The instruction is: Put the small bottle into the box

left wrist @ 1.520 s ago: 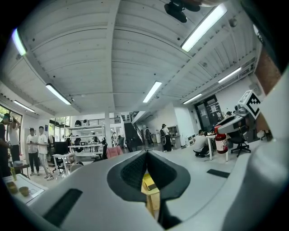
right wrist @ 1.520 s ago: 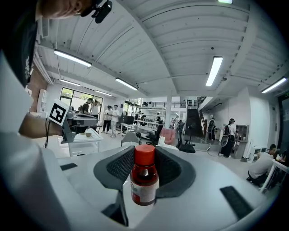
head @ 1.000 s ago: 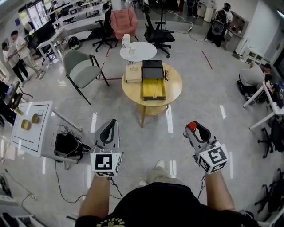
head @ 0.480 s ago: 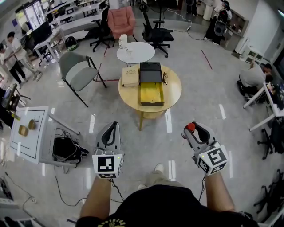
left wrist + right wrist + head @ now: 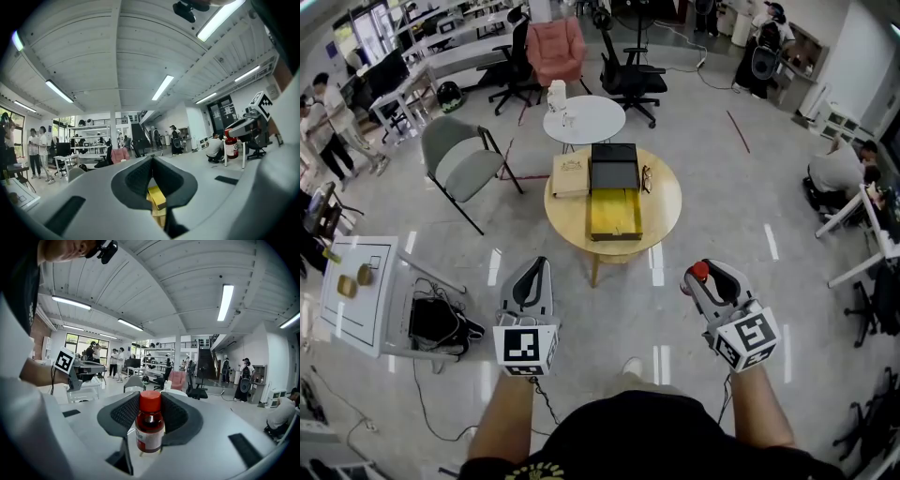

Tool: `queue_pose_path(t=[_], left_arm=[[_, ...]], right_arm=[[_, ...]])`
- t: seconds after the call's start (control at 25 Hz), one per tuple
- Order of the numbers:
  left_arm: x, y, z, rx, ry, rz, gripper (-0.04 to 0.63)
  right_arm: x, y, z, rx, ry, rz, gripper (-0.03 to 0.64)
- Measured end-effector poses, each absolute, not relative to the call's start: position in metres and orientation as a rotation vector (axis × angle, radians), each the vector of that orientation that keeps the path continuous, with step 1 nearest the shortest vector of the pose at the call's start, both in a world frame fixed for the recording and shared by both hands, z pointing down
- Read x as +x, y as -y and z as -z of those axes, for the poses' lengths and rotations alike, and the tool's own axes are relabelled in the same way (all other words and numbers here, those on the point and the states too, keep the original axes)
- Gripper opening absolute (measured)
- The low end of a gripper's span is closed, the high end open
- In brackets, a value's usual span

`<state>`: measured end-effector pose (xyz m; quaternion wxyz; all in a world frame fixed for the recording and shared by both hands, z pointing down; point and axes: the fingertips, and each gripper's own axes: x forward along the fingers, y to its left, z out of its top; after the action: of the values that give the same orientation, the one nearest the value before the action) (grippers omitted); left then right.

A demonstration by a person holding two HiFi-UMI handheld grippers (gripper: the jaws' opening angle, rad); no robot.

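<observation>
Right gripper (image 5: 705,274) fingers (image 5: 123,414) clamp the small bottle (image 5: 149,425), left gripper (image 5: 532,266) fingers (image 5: 137,177) closed, seemingly empty

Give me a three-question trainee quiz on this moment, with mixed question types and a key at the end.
1. True or false: the box lies open on the round table, ahead of both grippers.
2. Multiple choice: the small bottle is A) inside the box, B) clamped upright in the right gripper, C) lying on the round table.
3. Fill in the blank: the left gripper holds nothing and its jaws are ____.

Key: 1 true; 2 B; 3 shut.
</observation>
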<state>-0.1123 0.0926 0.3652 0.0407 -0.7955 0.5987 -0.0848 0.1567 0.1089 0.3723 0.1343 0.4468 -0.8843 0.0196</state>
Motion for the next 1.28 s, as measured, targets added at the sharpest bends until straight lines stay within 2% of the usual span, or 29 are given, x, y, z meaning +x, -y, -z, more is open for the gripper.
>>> queue_pose_path(t=[0.56,1.28], left_arm=[[-0.071,-0.041,-0.354,-2.365,-1.912,0.257,0.018],[-0.080,-0.008,-0.344,-2.337,-1.887,0.280,0.018]], right_arm=[[0.203,-0.038,-0.380,1.212,2.605,-0.048,0.153],[0.198,-0.010,-0.375,1.225,2.603,-0.048,0.153]])
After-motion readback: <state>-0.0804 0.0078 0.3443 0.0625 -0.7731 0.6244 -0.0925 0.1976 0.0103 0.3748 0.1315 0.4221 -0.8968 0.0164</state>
